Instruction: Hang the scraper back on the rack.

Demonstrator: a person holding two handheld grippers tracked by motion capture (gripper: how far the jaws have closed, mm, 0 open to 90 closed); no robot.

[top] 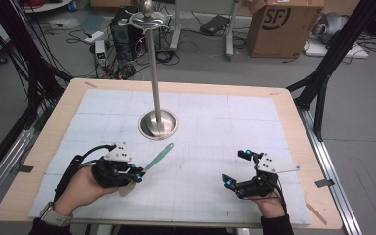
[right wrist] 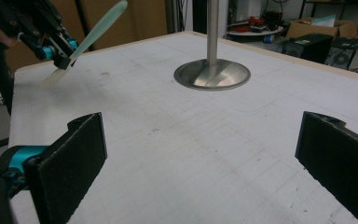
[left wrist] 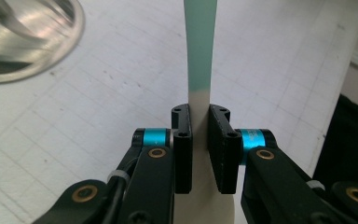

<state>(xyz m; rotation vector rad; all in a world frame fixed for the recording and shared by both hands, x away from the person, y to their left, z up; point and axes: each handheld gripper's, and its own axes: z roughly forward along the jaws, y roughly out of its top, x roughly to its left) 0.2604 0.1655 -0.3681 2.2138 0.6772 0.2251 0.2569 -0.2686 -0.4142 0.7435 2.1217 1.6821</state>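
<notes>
Left tongs [left wrist: 199,128] clamp the spatula [left wrist: 199,46] — right tongs [right wrist: 200,154] gape.

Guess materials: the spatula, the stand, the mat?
Spatula: likely silicone or plastic; matte, teal handle, white blade end.
Stand: metal, probably polished steel; mirror-like reflections on its base.
Mat: looks like white foam or felt; dull, gridded, scuffed.

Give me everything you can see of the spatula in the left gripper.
The spatula is slim and flat, looks like plastic or silicone: a pale green handle that runs into a cream-white blade end. The left gripper is shut on it near the colour change, pads on both flat faces. It is held off the mat, handle slanting up toward the steel stand's base.
</notes>
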